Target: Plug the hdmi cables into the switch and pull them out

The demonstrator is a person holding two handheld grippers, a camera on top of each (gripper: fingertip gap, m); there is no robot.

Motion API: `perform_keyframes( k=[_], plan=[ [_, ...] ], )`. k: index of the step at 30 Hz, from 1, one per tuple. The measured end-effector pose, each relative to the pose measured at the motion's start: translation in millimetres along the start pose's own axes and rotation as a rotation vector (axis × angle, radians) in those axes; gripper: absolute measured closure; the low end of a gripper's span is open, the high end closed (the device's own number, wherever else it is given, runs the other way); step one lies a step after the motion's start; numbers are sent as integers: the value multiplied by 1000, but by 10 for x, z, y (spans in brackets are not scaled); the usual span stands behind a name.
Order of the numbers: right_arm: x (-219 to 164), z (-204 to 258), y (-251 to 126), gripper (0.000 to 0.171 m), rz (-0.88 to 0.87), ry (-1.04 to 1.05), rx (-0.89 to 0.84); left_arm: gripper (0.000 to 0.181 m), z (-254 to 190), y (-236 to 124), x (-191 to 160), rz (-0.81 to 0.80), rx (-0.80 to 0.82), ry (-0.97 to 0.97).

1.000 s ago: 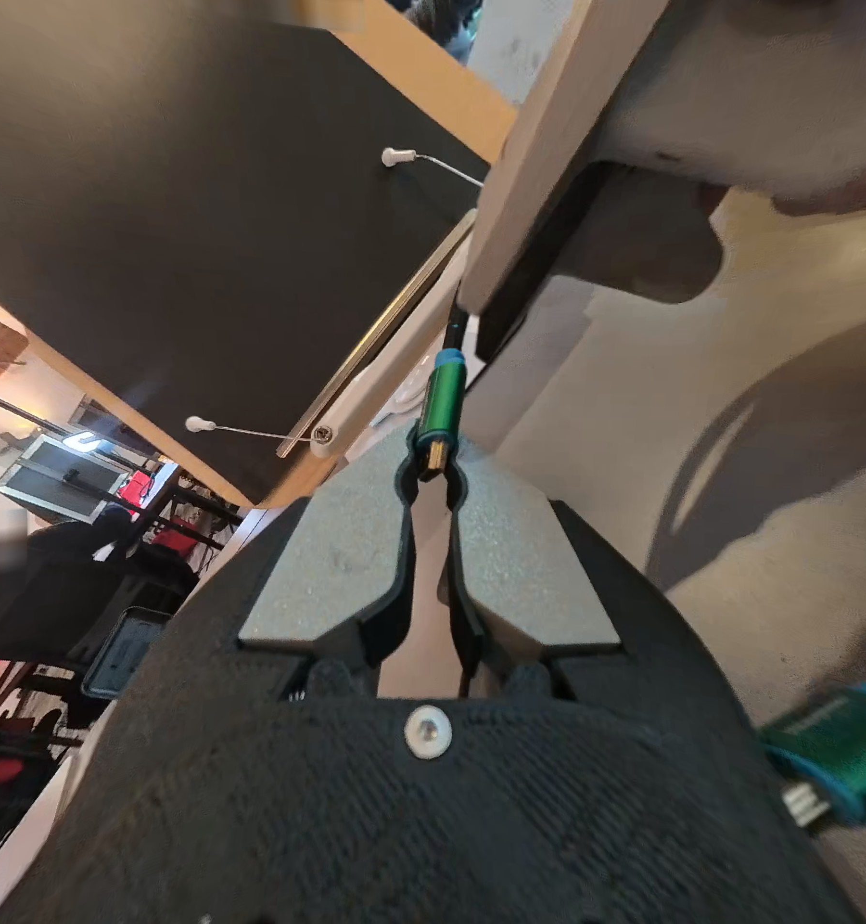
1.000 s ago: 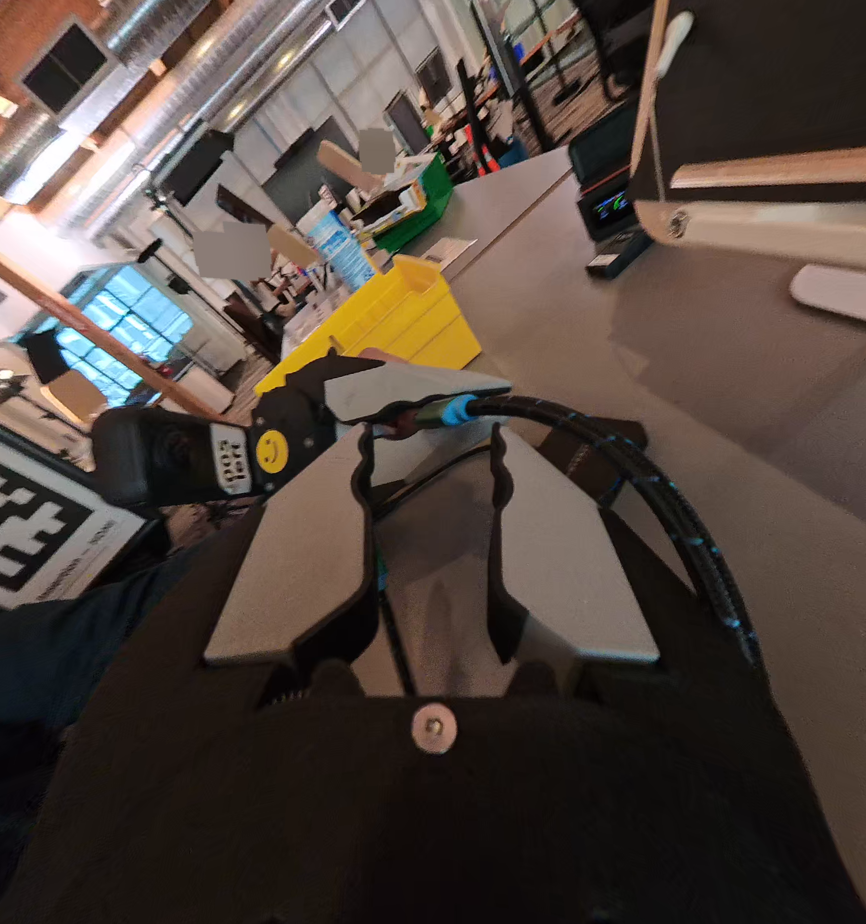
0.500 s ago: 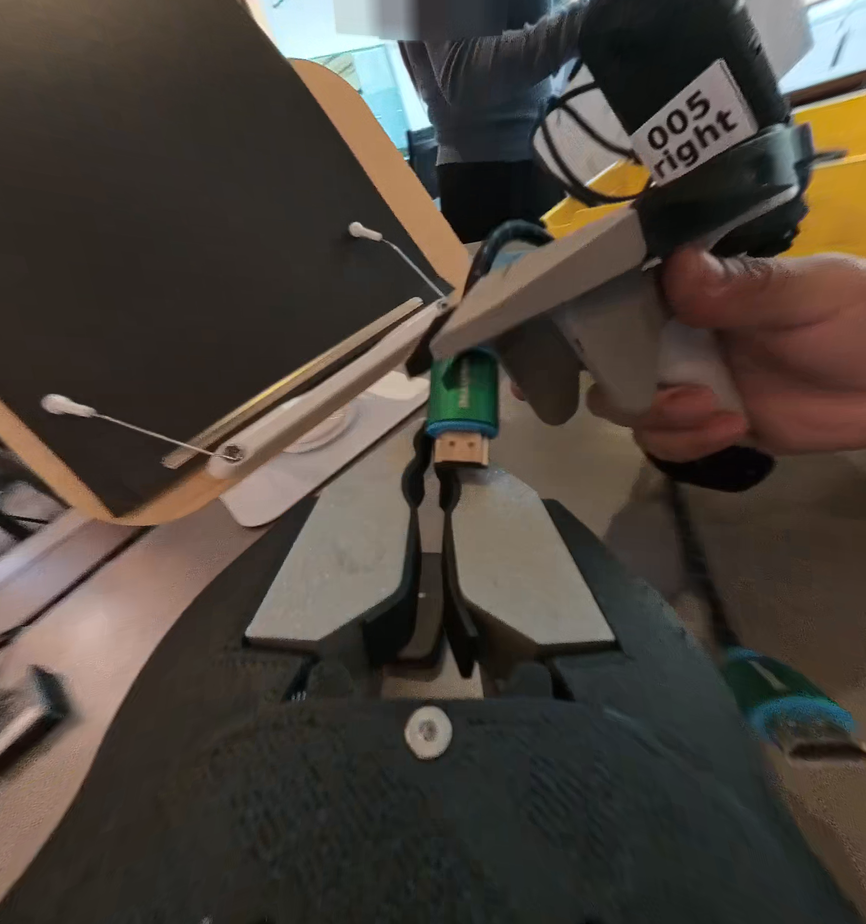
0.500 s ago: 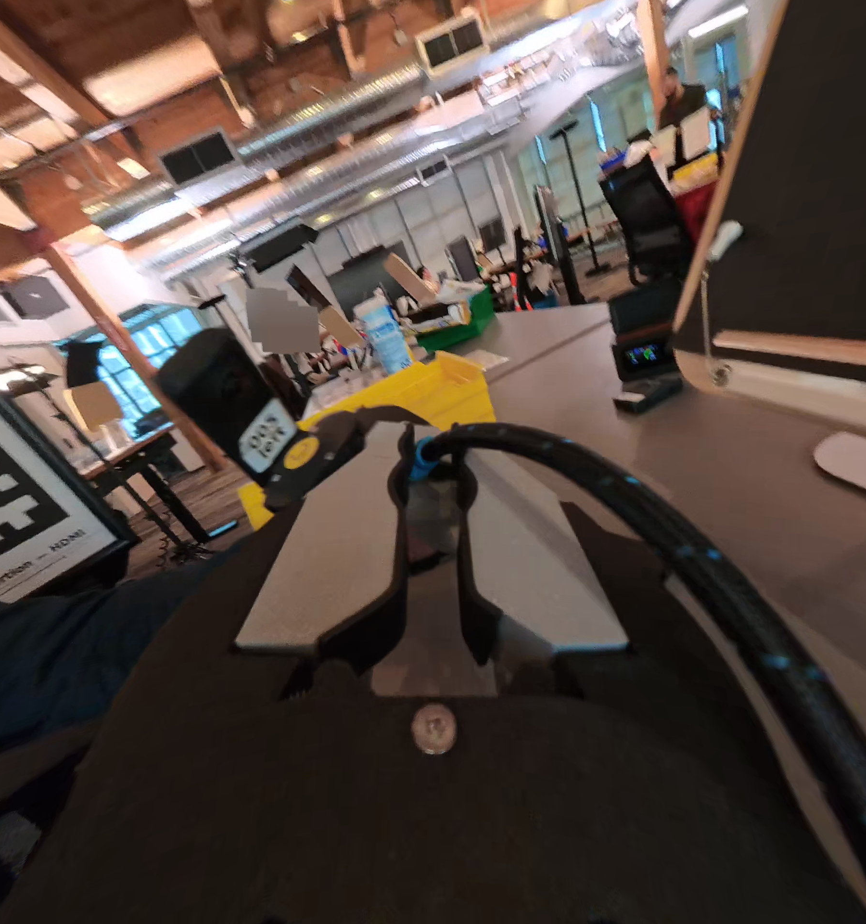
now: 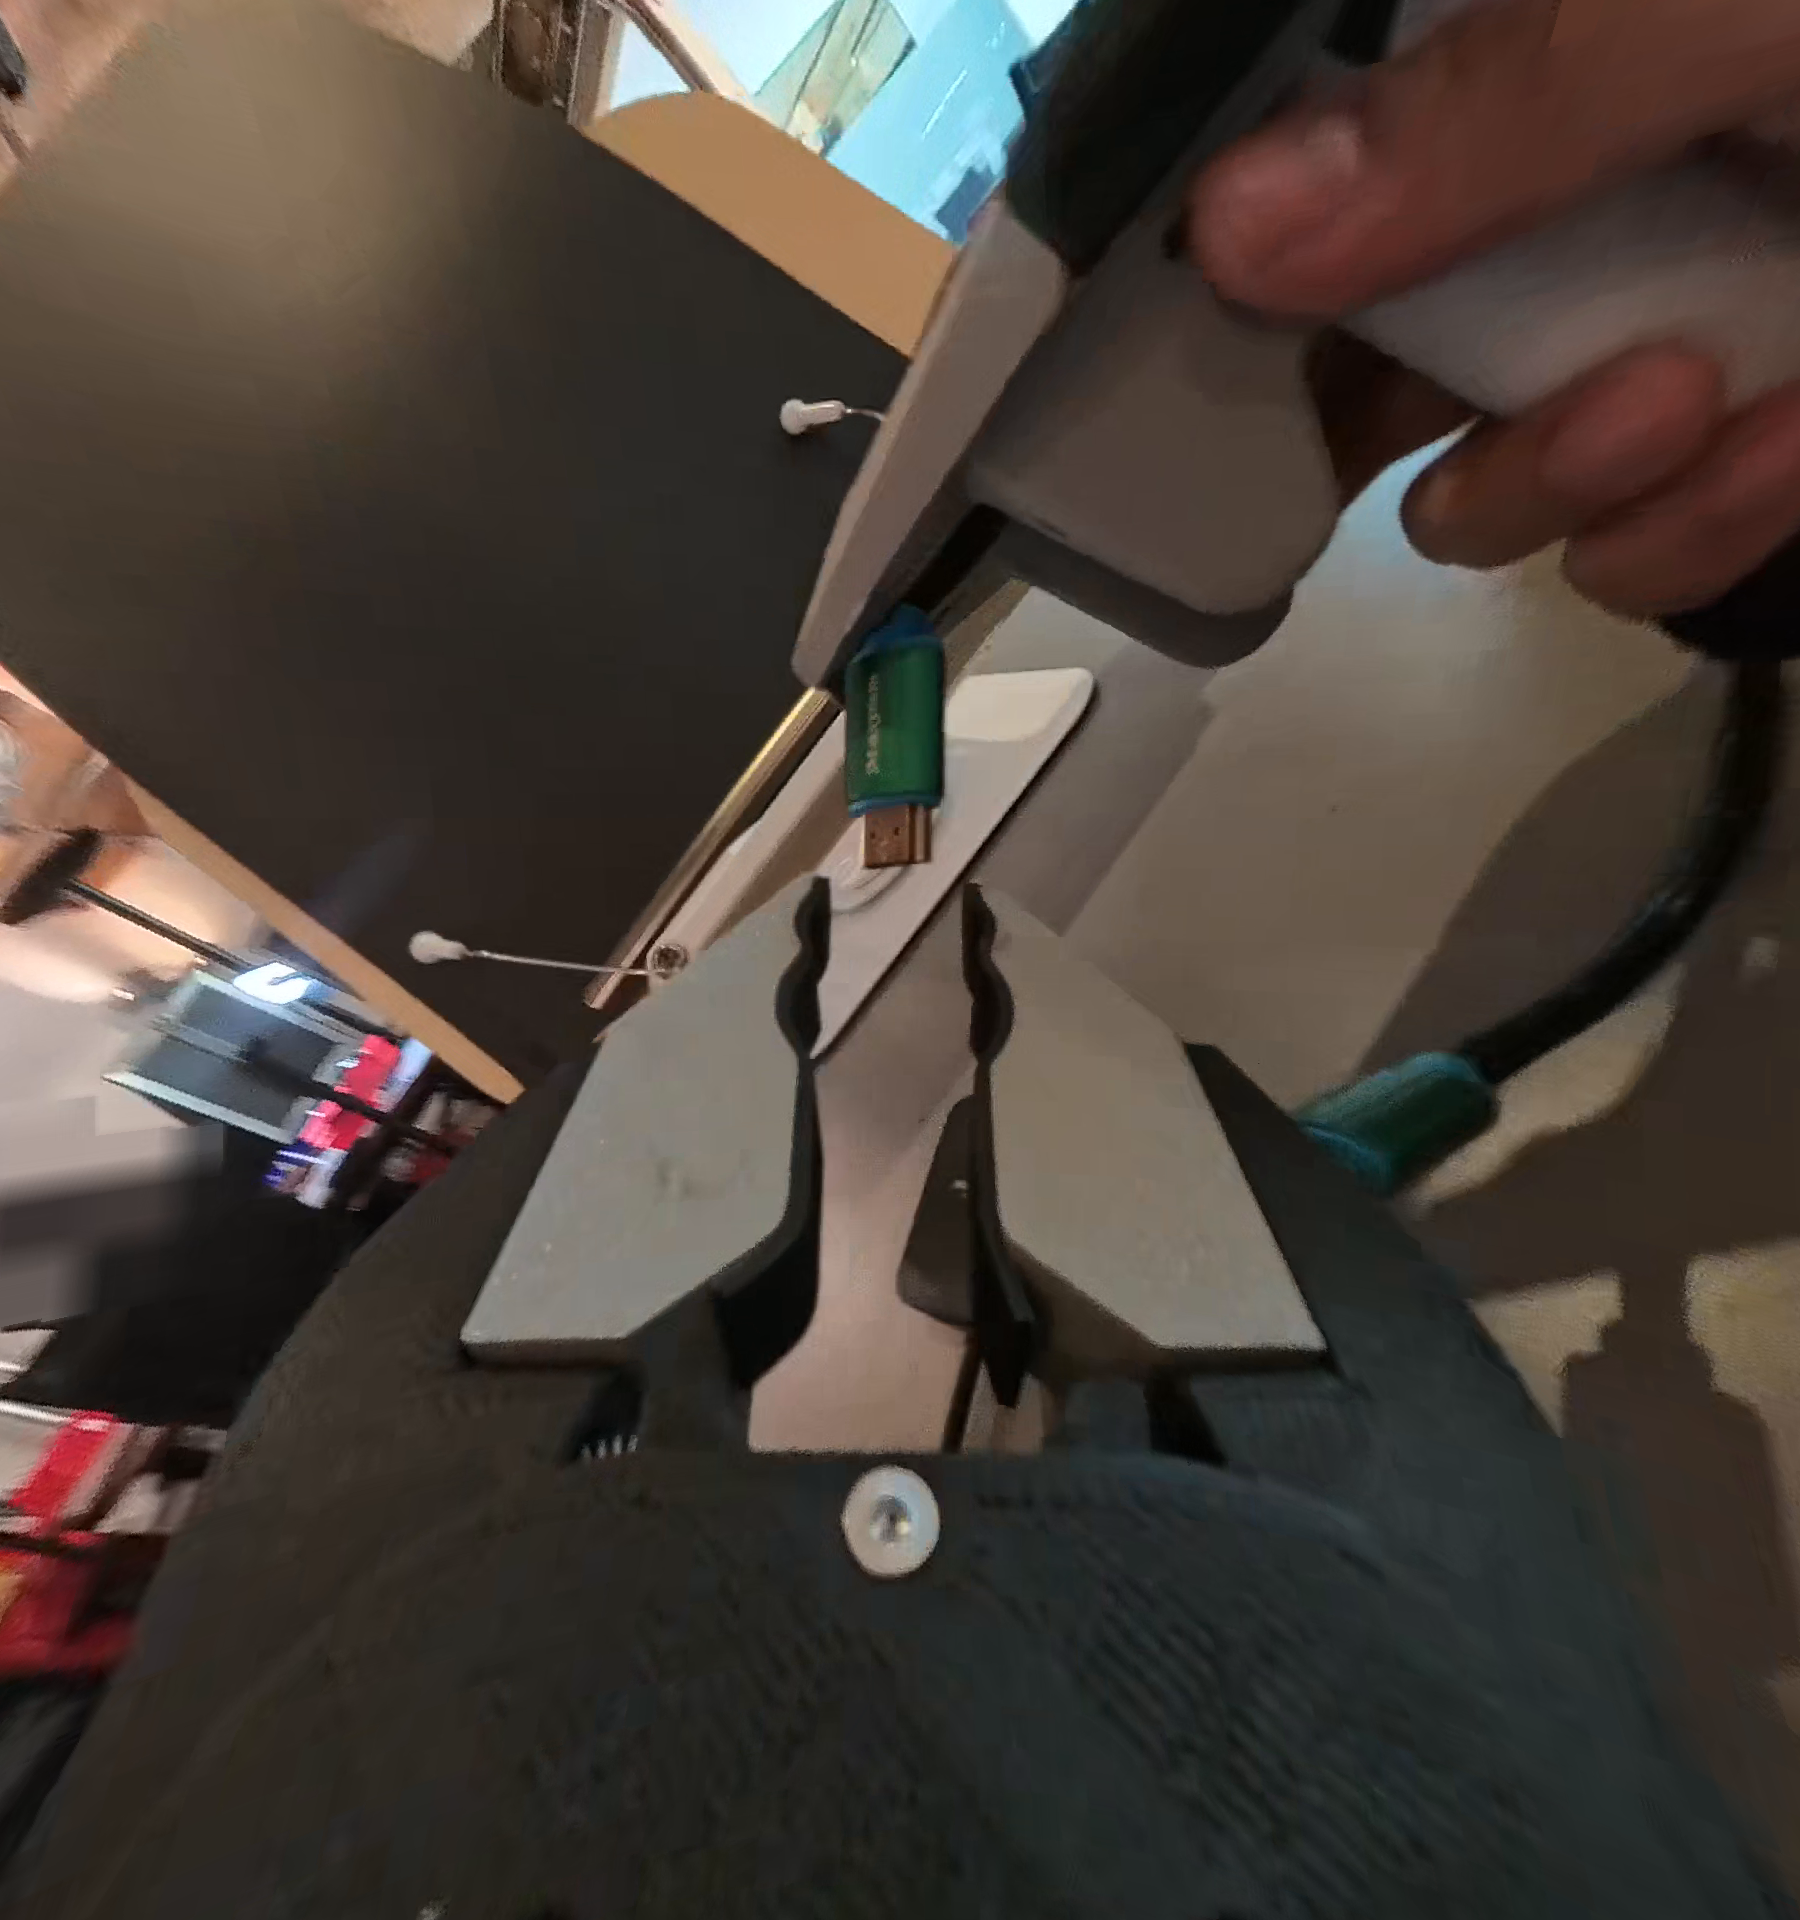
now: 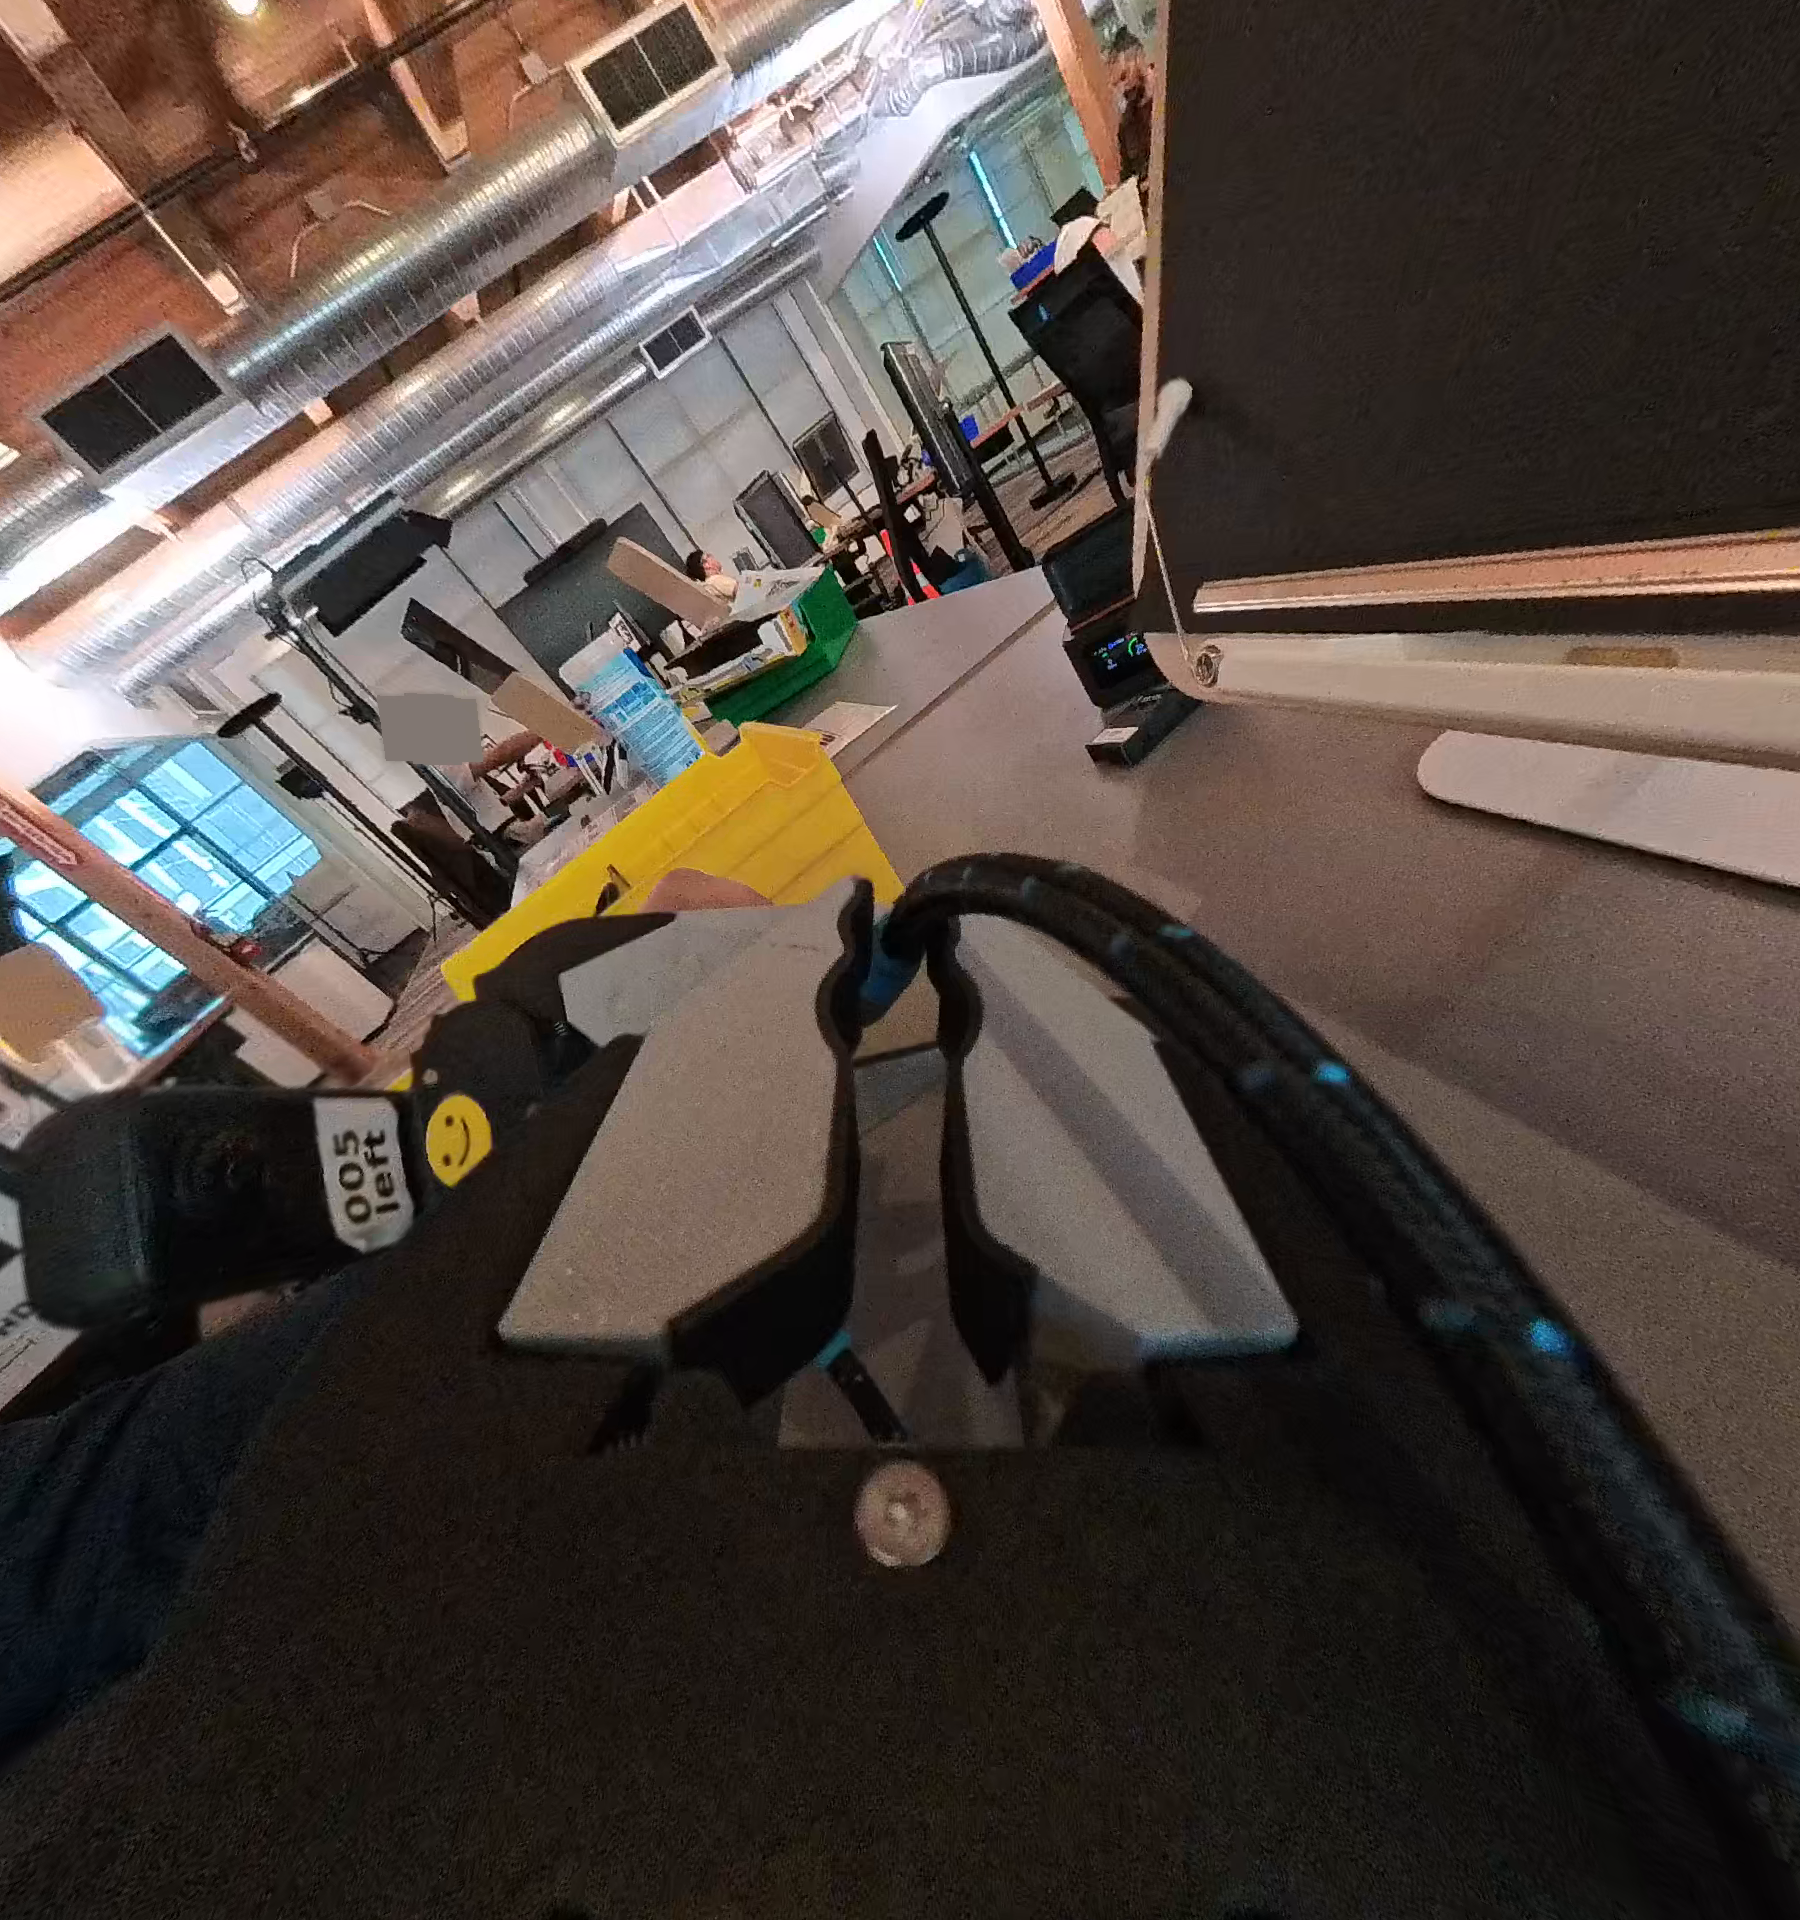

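My right gripper (image 6: 891, 966) is shut on a green HDMI plug at its blue collar (image 6: 888, 971). The black braided cable (image 6: 1291, 1091) arcs away to the right. In the left wrist view that plug (image 5: 894, 748) hangs metal tip down from the right gripper (image 5: 823, 665), which a hand (image 5: 1498, 260) holds. My left gripper (image 5: 891, 935) is open and empty just below the plug's tip, not touching it. A second green plug (image 5: 1395, 1122) with its cable lies on the table to the right. The left gripper (image 6: 667, 956) also shows beside the right one. No switch is in view.
A black board with a wooden rim (image 5: 356, 468) stands on a white foot (image 6: 1654, 821) at the back of the grey table (image 6: 1291, 831). A yellow bin (image 6: 750, 821) and a small black device with a screen (image 6: 1114, 665) sit farther back. Less than 4 cm separates the two grippers' tips. The white foot (image 6: 1654, 821) is about 20 cm from both grippers' fingertips. Seen from the left wrist view (image 5: 906, 928) as well.
My left gripper's jaws have opened wider and now sit just below the plug's tip. My right gripper closed on the plug's collar during the last second and still holds it.
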State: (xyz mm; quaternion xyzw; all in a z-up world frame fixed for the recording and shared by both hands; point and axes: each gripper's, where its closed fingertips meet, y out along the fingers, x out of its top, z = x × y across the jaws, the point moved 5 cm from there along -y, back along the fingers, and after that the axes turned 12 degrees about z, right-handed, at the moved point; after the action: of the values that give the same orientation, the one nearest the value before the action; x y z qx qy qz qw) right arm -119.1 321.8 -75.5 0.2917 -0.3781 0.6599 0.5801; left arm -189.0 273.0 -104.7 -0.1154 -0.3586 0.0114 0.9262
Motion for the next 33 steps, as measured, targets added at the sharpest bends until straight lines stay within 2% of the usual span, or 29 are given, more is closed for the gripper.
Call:
perform_keyframes(
  k=[1,5,7,11,13,16,20,24,27,33],
  plan=[
    [-17,-7,17,164,11,8,-4,156,-12,3,2,6,36,50],
    [-49,-9,60,164,21,29,-6,161,-12,-45,60,-20,156,202],
    [-47,-9,60,164,12,48,7,169,-37,-42,57,-21,177,270],
    [-44,-16,58,164,6,57,19,169,-19,-37,63,6,178,299],
    [-23,12,37,164,-4,40,44,170,17,-72,100,-26,97,172],
    [-4,73,22,161,0,-27,62,170,98,-140,119,-108,-143,-110],
    [-3,178,69,147,24,-128,67,170,171,-187,74,-146,-304,-297],
    [4,224,51,147,32,-184,81,170,232,-225,79,-212,-470,-482],
    [1,211,61,148,30,-189,70,170,255,-231,75,-231,-521,-553],
    [0,193,71,144,26,-163,101,170,228,-250,112,-243,-533,-544]
  ],
)
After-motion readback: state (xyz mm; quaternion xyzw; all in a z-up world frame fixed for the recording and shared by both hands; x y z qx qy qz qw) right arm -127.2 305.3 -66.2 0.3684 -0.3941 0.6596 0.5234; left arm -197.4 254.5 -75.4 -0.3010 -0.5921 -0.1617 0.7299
